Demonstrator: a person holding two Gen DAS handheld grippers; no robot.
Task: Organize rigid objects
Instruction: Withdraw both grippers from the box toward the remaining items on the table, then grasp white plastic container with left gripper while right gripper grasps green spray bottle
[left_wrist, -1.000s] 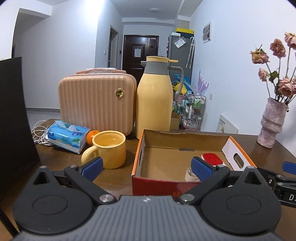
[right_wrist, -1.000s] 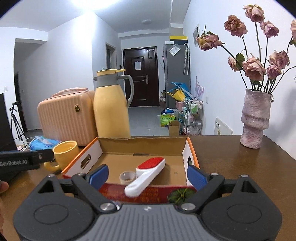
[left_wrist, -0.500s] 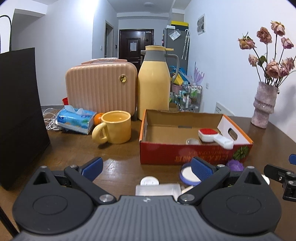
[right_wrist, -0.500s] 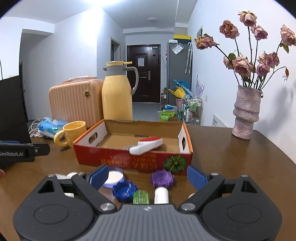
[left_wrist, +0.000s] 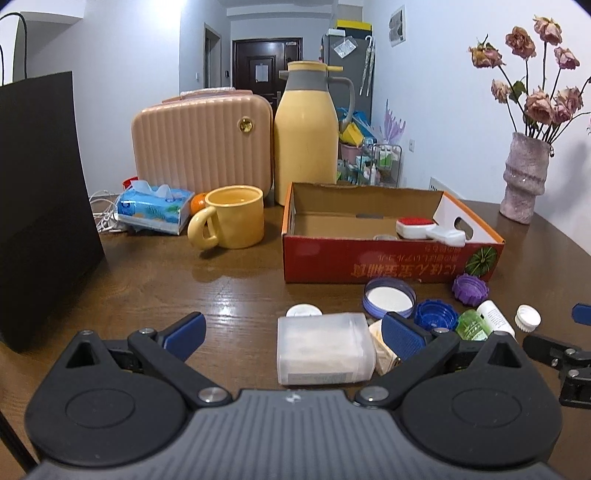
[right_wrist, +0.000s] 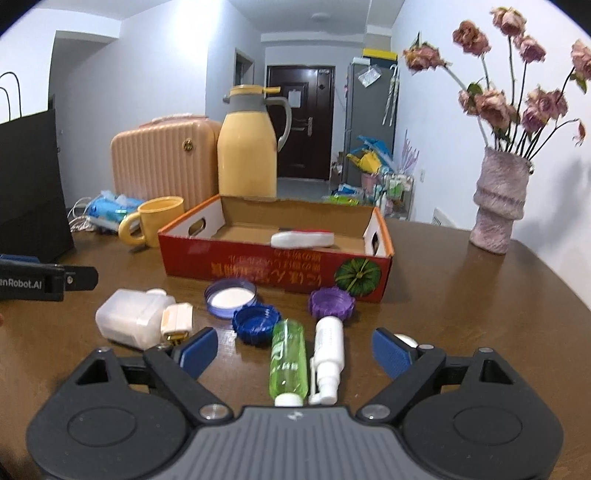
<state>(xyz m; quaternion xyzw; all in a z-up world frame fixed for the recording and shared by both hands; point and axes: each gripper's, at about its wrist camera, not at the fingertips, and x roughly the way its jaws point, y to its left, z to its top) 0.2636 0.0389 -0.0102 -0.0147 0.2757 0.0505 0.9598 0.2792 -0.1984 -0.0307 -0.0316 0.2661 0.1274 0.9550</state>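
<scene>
On the table (left_wrist: 229, 291), both grippers hover over loose items lying before the near wall of the box (right_wrist: 273, 271).

The left gripper (left_wrist: 291, 332) has its jaws spread wide and grasps nothing; a frosted case (left_wrist: 325, 349) lies between them, untouched.

The right gripper (right_wrist: 291, 352) has just been narrowing its jaws but is still released. A green bottle (right_wrist: 288, 360) and a white spray bottle (right_wrist: 327, 356) lie side by side between its fingers.

A brush (right_wrist: 303, 238) lies inside the box.
</scene>
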